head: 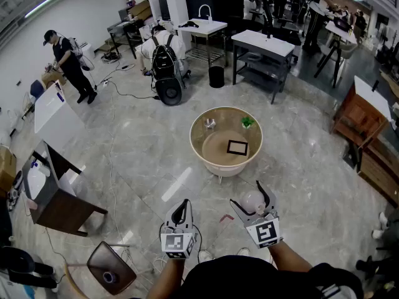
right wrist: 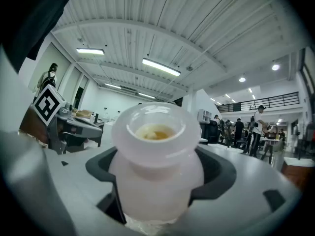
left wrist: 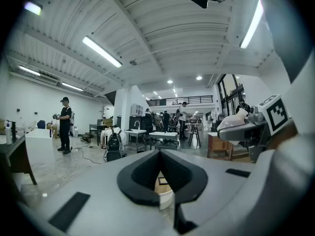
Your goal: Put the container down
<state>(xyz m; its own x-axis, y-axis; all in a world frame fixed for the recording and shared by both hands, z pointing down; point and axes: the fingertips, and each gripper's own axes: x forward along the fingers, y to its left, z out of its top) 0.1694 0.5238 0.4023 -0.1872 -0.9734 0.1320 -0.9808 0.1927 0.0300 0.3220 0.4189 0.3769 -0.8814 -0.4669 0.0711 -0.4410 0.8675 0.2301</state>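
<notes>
— Where's the container now?
— I have the translucent white plastic container point(right wrist: 156, 173) gripped between the right gripper point(head: 248, 195) fingers, mouth facing away from me. It's up over the grey marble floor point(head: 143, 148), short of the round beige worktop point(head: 225, 170).
— And your left?
— The left gripper point(head: 182, 205) hangs just beside it, fingers closed together, nothing between them.

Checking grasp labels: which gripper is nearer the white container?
Right. The right gripper holds the white container between its jaws; the left gripper is apart, off to the container's left, jaws shut on nothing.
</notes>
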